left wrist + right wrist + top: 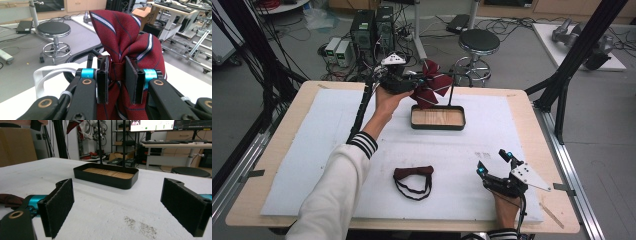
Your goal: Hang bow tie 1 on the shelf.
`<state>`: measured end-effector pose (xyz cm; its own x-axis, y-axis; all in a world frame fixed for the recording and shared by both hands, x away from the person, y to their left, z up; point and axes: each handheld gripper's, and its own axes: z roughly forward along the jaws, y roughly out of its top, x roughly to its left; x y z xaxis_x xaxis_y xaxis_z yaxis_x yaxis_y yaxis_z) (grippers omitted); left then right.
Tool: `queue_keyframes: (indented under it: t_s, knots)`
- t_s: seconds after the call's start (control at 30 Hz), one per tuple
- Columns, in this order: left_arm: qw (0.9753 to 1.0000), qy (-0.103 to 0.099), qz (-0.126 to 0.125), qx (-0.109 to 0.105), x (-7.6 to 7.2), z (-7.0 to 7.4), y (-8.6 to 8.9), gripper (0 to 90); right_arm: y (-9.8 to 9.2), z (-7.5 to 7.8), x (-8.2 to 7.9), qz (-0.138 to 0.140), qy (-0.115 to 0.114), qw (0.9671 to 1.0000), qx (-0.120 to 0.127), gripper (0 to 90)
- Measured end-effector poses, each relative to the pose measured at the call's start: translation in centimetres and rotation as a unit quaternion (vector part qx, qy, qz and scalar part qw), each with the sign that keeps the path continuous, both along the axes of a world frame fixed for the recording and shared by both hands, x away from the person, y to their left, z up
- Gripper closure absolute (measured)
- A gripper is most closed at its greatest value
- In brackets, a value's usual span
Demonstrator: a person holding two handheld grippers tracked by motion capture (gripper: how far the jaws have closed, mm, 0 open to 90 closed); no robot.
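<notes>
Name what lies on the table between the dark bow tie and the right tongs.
Nothing: in the high view, bare white mat separates the dark bow tie from the right tongs.

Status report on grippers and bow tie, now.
Left gripper shut on striped red bow tie at black stand. Right gripper open, resting. Nothing blocking.
</notes>
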<state>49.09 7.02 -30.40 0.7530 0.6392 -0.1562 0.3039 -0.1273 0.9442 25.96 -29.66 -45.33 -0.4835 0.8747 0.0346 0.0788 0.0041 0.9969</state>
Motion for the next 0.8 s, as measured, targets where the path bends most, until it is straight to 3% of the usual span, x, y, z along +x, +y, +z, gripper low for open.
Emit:
queue_keyframes:
  t_s: [0.3,0.6,0.73,0.8]
  knots:
    - [1.0000,0.000,-0.003,0.008,-0.16,0.01,0.18,72.8,0.02,0.01,0.00,-0.001,0.000,1.0000,0.000,10.8]
    - [0.9999,0.006,-0.015,-0.001,-0.25,-0.05,0.20,70.5,0.02,0.00,0.00,-0.001,0.000,1.0000,0.000,10.8]
    - [0.9998,0.009,-0.015,-0.012,-0.33,0.00,0.39,62.0,0.03,0.00,0.01,-0.001,-0.002,1.0000,-0.002,10.7]
    - [0.9996,0.011,-0.019,-0.019,-0.33,0.05,0.60,53.0,0.03,0.00,0.00,-0.001,-0.002,1.0000,-0.002,10.8]
